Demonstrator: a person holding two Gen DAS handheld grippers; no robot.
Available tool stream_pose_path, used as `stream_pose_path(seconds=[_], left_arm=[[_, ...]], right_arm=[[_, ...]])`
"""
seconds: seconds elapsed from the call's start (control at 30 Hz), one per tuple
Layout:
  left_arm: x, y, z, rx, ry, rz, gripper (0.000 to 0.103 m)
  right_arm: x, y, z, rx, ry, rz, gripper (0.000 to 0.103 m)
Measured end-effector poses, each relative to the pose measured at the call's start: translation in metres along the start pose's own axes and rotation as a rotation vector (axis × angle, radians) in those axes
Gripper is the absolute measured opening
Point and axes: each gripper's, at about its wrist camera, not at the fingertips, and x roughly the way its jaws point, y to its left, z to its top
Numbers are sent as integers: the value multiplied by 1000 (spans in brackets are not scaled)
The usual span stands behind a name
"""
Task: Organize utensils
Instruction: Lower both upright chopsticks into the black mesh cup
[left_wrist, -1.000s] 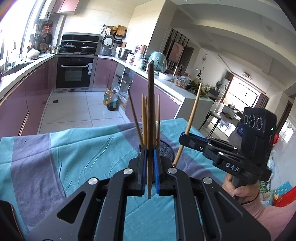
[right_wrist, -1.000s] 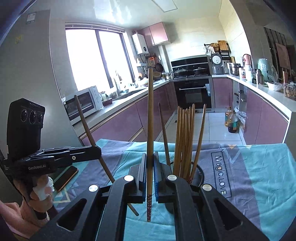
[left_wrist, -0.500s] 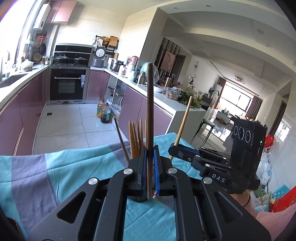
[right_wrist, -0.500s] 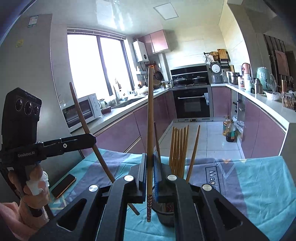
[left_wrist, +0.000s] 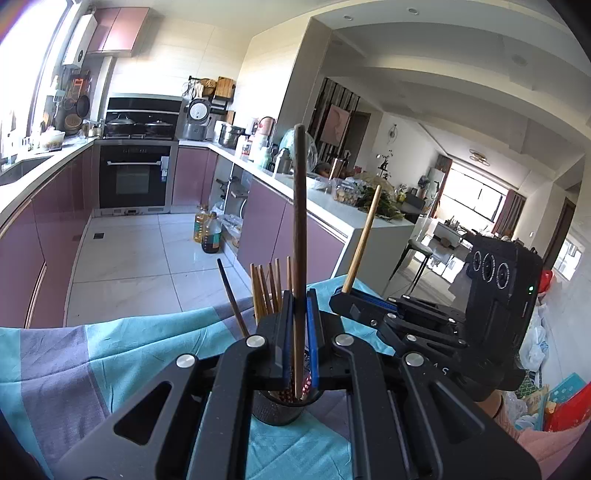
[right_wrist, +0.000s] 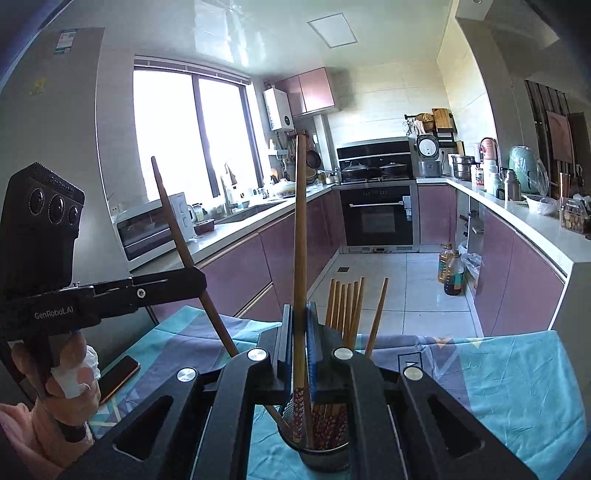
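Note:
In the left wrist view my left gripper (left_wrist: 299, 314) is shut on a dark brown chopstick (left_wrist: 300, 221) that stands upright, its lower tip over the mouth of a dark mesh holder (left_wrist: 275, 411). Several chopsticks (left_wrist: 266, 291) stand in that holder. To the right, my right gripper (left_wrist: 351, 297) grips a lighter chopstick (left_wrist: 361, 240). In the right wrist view the right gripper (right_wrist: 299, 321) is shut on this light chopstick (right_wrist: 300, 240), whose red patterned end hangs just above the holder (right_wrist: 325, 456). The left gripper (right_wrist: 192, 275) at the left holds its dark chopstick (right_wrist: 173, 221) tilted.
A teal and purple cloth (right_wrist: 517, 376) covers the table. A phone (right_wrist: 118, 373) lies on it at the left, near the person's hand (right_wrist: 70, 380). Beyond the table's far edge are the tiled floor, oil bottles (left_wrist: 207, 232) and purple kitchen cabinets.
Both grippers have risen with their chopsticks and moved closer over the holder, which now sits low and near in both views. Both stay shut.

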Motion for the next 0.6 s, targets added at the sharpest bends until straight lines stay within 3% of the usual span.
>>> stream_pose_path(seconds=[0.6], left_arm=[[36,2,-8,4,95,26,8]], right_arm=[[20,-5,-13,20,53,-30,6]])
